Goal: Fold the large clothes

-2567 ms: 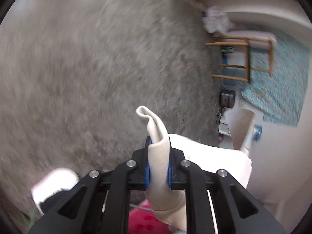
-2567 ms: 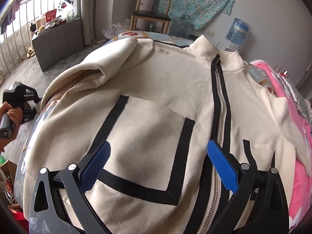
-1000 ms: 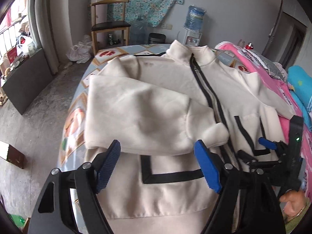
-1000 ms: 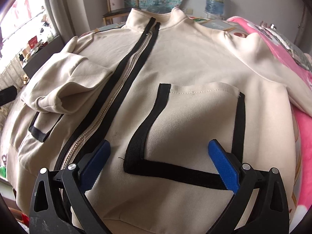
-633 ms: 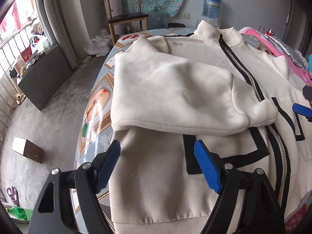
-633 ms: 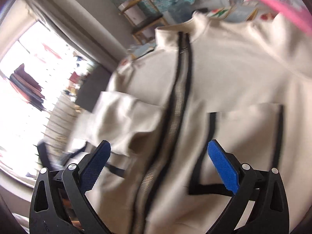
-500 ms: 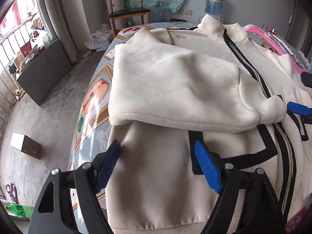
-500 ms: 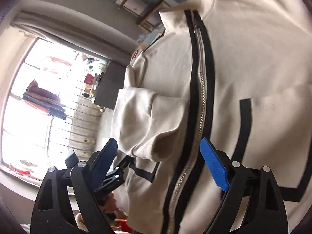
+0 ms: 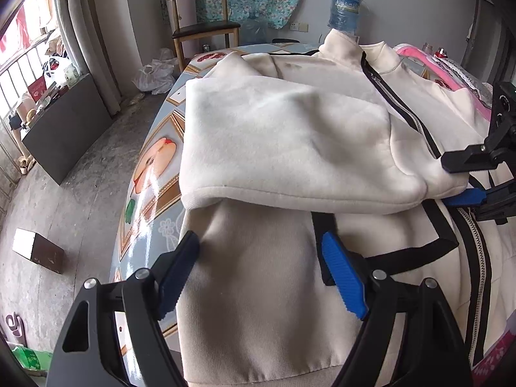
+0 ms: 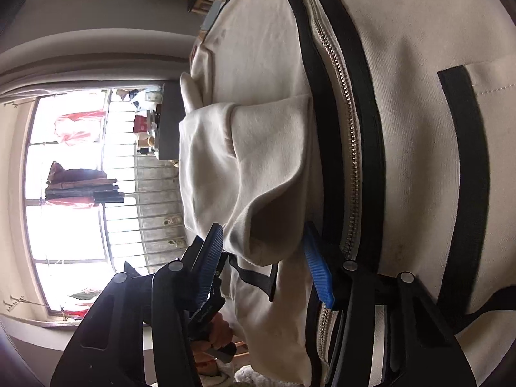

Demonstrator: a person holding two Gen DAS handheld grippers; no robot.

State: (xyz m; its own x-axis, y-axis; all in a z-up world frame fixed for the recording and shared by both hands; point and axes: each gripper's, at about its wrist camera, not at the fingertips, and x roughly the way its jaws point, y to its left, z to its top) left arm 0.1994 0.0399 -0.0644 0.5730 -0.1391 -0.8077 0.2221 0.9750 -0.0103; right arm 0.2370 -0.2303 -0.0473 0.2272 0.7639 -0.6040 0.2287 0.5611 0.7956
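Observation:
A cream zip jacket [image 9: 258,290] with black trim lies front up on the table. Its left sleeve [image 9: 283,148] is folded across the chest. My left gripper [image 9: 261,274] is open, just above the jacket's lower left front near the hem. My right gripper [image 10: 262,258] is open, rolled sideways, its jaws on either side of the sleeve's cuff [image 10: 267,235]. It also shows in the left wrist view [image 9: 467,177] at the cuff's end, beside the zipper [image 10: 351,161].
The table top [image 9: 151,174] has a glossy fruit pattern and its left edge drops to a concrete floor. A wooden chair [image 9: 203,29] and a water bottle [image 9: 343,9] stand at the back. Pink bedding [image 9: 432,61] lies at the right. A barred window [image 10: 80,193] is behind.
My left gripper let go of the sleeve after laying it across the chest and dropped low over the hem. My right gripper rolled sideways and moved to the cuff.

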